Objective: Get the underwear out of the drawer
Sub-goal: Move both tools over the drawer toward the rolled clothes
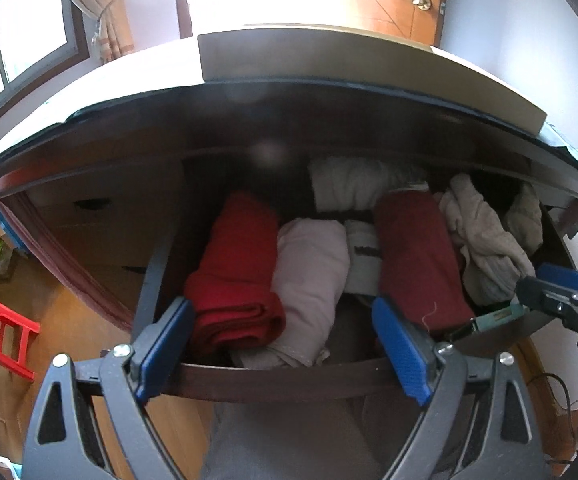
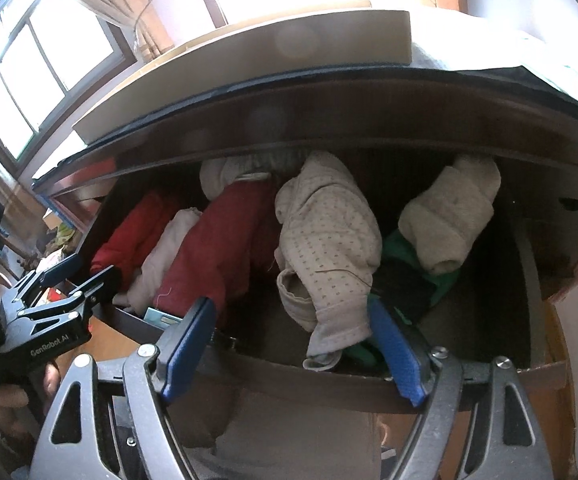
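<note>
The dark wooden drawer [image 1: 273, 380] stands pulled out, full of folded clothes. In the left wrist view my left gripper [image 1: 285, 344] is open at the drawer's front edge, just before a red folded roll [image 1: 233, 276] and a pale pink roll [image 1: 309, 280]. A dark red roll [image 1: 417, 256] and crumpled beige dotted underwear [image 1: 485, 240] lie to the right. In the right wrist view my right gripper [image 2: 293, 348] is open, its fingers on either side of the beige dotted underwear [image 2: 325, 248], which hangs over the drawer front [image 2: 329, 388]. A cream roll [image 2: 449, 216] lies at the right.
A green and black garment [image 2: 409, 272] lies under the cream roll. A flat cardboard box [image 1: 369, 60] sits on the dresser top. A red plastic stool [image 1: 11, 336] stands on the wooden floor at the left. The left gripper shows in the right wrist view [image 2: 69, 280].
</note>
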The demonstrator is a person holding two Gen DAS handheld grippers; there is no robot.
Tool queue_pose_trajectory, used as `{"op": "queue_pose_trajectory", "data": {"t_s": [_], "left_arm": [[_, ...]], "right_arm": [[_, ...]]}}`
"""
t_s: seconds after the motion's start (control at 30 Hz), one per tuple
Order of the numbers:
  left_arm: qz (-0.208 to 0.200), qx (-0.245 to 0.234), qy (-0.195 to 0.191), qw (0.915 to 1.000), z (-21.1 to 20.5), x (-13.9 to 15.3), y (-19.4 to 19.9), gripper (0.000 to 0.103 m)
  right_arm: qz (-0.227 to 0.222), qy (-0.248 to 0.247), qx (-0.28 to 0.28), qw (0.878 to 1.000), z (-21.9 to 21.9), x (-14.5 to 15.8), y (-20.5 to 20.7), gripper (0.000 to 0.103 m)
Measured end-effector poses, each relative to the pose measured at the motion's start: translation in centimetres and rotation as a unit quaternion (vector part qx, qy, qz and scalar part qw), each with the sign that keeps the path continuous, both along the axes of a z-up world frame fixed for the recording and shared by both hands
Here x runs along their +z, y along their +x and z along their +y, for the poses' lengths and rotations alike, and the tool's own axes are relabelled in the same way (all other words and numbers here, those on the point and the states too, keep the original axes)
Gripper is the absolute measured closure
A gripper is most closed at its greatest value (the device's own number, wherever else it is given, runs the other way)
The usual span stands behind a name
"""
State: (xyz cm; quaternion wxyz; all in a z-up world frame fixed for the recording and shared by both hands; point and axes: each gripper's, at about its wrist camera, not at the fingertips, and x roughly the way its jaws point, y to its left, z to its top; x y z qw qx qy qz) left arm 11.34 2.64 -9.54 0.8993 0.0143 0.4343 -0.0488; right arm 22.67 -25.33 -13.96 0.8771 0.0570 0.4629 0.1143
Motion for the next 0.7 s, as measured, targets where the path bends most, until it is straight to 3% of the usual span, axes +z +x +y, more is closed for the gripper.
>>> {"op": "queue_pose_trajectory", "data": {"t_s": [0.37,0.7], "left_arm": [[0.020,-0.011,-0.007,0.9997,-0.1,-0.1,0.3,0.011],[0.040,-0.022,-0.011,0.9989,0.1,0.2,0.5,0.011]], "right_arm": [[0.012,-0.005,0.027,1.000,0.3,-0.2,-1.6,0.020],[0.058,0.019,0.054,0.997,0.1,-0.6,-3.5,0.018]]}}
